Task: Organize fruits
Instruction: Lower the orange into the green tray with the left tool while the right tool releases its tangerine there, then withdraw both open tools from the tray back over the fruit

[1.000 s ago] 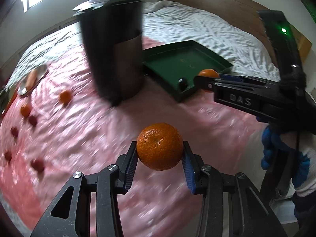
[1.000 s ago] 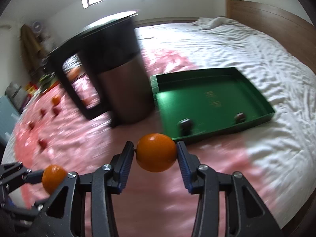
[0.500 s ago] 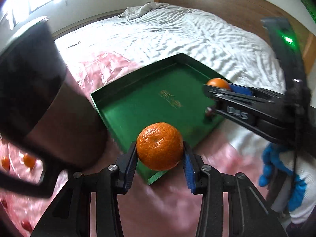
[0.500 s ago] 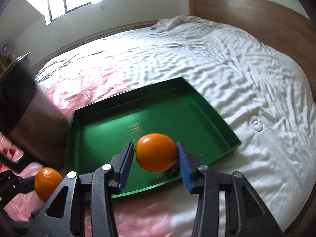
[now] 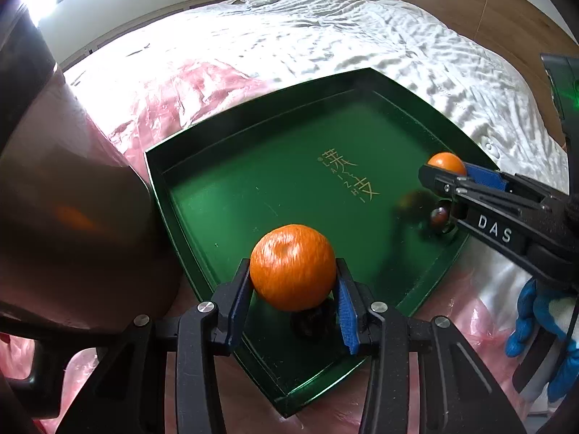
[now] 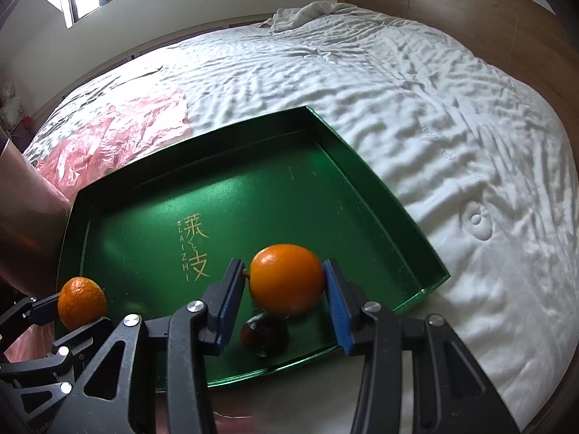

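Observation:
My left gripper (image 5: 293, 289) is shut on a rough-skinned tangerine (image 5: 292, 266) above the near corner of the green tray (image 5: 231, 144). A dark fruit (image 5: 313, 322) lies in the tray beneath it. My right gripper (image 6: 286, 291) is shut on a smooth orange fruit (image 6: 286, 279) above the tray's near right part (image 6: 376, 184). A dark red fruit (image 6: 264, 333) lies in the tray just below it. The right gripper also shows in the left wrist view (image 5: 439, 171), and the left gripper with its tangerine in the right wrist view (image 6: 81, 303).
A tall metal bin (image 5: 72, 224) stands against the tray's left side. The tray lies on a bed with a white sheet (image 6: 416, 83) and a pink plastic sheet (image 6: 108, 133). A wooden headboard (image 6: 470, 3) runs behind.
Both grippers have moved with their fruits from over the pink sheet to above the green tray. The bin has slid to the left of both views.

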`<state>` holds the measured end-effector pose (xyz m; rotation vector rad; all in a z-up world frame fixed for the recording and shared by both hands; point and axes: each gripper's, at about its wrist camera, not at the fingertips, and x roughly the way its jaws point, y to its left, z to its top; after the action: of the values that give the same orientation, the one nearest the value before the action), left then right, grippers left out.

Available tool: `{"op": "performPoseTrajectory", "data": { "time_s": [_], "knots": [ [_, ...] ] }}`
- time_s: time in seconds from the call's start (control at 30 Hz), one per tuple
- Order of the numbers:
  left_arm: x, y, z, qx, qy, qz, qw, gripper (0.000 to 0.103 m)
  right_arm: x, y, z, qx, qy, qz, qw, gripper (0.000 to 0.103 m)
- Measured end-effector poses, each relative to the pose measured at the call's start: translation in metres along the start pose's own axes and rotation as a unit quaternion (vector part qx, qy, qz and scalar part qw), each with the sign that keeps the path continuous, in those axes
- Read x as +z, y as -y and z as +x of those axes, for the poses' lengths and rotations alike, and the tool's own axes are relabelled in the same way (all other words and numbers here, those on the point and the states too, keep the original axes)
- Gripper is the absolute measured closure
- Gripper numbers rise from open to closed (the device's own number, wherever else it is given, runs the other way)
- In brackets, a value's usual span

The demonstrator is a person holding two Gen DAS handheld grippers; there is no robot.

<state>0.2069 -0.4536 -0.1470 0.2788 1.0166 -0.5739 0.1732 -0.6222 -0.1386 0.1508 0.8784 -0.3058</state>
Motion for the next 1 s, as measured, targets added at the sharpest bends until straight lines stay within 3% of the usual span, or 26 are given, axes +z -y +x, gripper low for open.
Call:
{"op": "performPoseTrajectory", "data": {
  "time_s": [0.3,0.37,0.43,0.53,1.0],
  "knots": [
    [-0.006,0.003,0.005,-0.001,-0.006,0.003,1.0,0.064,-0.009,0.002,0.006,-0.009,-0.006,0.003,1.0,0.025],
    [-0.006,0.003,0.002,0.003,-0.002,0.005,1.0,0.064,-0.009,0.002,0.004,-0.012,-0.004,0.002,1.0,0.018],
    [-0.006,0.004,-0.001,0.008,0.004,0.008,0.9999,0.063,-0.008,0.002,0.0,-0.009,0.001,0.004,1.0,0.001],
    [-0.008,0.004,-0.009,0.012,0.015,0.007,0.9998,0.056,-0.008,-0.001,-0.008,-0.012,0.009,-0.001,1.0,0.0],
    [-0.044,0.008,-0.07,-0.007,0.064,0.002,0.9979,0.053,-0.028,-0.018,-0.064,-0.008,0.041,-0.022,0.999,0.0]
  ]
}}
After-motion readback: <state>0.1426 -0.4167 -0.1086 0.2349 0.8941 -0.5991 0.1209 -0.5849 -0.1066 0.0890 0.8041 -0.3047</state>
